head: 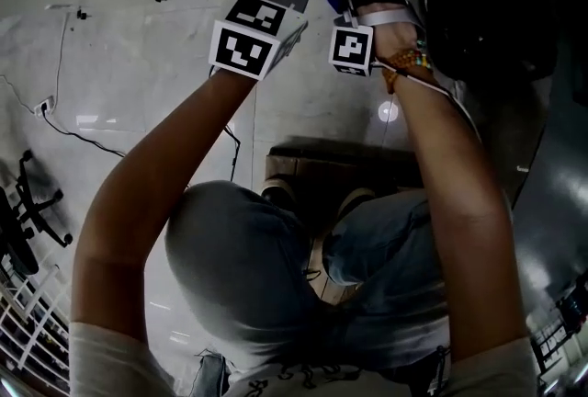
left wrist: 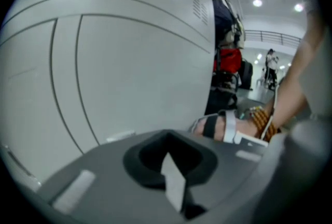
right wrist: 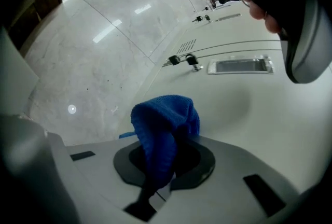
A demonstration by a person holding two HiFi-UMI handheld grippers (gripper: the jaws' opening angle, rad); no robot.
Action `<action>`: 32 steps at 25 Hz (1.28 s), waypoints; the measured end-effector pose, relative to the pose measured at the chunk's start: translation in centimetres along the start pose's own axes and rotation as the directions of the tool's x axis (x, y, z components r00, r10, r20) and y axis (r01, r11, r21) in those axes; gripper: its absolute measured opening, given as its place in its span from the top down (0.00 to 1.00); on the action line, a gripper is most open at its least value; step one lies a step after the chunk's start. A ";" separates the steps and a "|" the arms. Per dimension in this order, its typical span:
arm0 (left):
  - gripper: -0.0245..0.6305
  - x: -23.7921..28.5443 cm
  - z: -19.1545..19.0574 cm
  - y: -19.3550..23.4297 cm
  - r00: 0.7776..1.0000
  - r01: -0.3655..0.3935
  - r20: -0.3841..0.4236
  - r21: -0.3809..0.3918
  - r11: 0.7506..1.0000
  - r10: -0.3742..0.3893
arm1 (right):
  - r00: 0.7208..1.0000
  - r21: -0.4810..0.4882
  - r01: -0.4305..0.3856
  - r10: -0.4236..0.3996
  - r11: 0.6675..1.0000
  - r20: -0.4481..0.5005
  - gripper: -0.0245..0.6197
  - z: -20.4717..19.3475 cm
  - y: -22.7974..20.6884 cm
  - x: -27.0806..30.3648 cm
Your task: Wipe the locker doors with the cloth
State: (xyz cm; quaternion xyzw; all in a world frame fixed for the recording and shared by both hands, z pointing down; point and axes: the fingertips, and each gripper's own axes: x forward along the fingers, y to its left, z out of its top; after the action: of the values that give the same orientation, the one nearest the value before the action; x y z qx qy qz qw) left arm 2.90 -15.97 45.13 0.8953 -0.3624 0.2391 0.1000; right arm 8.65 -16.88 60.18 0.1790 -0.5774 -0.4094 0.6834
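A person stands facing a bank of pale grey locker doors [left wrist: 129, 78] with both arms raised, a gripper in each hand. On the left, the left gripper [left wrist: 172, 181] is held close to a door panel; its fingers look drawn together with nothing between them.

On the right, the right gripper [right wrist: 155, 189] has its fingers clenched on a bunched blue cloth [right wrist: 166, 119], which sticks out ahead of them towards another door [right wrist: 249, 114]. Whether the cloth touches the metal cannot be told. Beyond it on that door are a small latch [right wrist: 181, 59] and a label holder [right wrist: 241, 66].

To wipe well, the cloth likely needs pressing flat against the panel and moving in overlapping strokes, keeping the hard fingers off the paint and working carefully around the latch.
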 end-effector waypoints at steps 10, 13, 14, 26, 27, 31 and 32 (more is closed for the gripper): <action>0.96 -4.9 8.3 0.2 0.996 -0.049 0.077 0.002 0.999 0.048 | 0.978 0.199 0.114 -0.144 0.973 0.148 0.89 -2.0 -13.0 -12.0; 0.96 -5.4 9.8 -0.5 0.989 -0.063 0.127 -0.095 0.993 0.075 | 0.971 0.157 0.201 -0.218 0.967 0.102 0.89 -4.7 -16.5 -15.7; 0.96 -5.4 10.1 -0.7 0.987 -0.066 0.138 -0.104 0.992 0.081 | 0.961 0.139 0.249 -0.263 0.958 0.086 0.89 -5.3 -17.7 -16.5; 0.96 -3.5 10.8 -2.7 0.990 -0.041 0.131 -0.032 0.999 0.044 | 0.956 0.122 0.286 -0.292 0.950 0.026 0.89 -8.6 -16.5 -16.8; 0.96 -3.2 10.8 -3.0 0.991 -0.033 0.128 -0.030 0.999 0.037 | 0.956 0.123 0.288 -0.293 0.950 0.019 0.89 -9.3 -16.1 -16.8; 0.96 -1.6 10.6 -4.4 0.992 -0.007 0.123 -0.017 1.000 0.009 | 0.948 0.099 0.316 -0.319 0.943 0.010 0.89 -10.4 -15.6 -16.7; 0.96 -1.2 10.6 -4.5 0.993 -0.005 0.122 -0.018 1.000 0.007 | 0.949 0.099 0.314 -0.316 0.944 0.009 0.89 -10.3 -15.5 -16.5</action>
State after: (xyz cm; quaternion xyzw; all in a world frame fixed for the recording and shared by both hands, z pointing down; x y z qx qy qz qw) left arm 8.98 -15.75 35.34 0.9062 -0.3726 0.1810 0.0852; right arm 12.85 -15.87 35.63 0.2965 -0.5688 -0.4871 0.5927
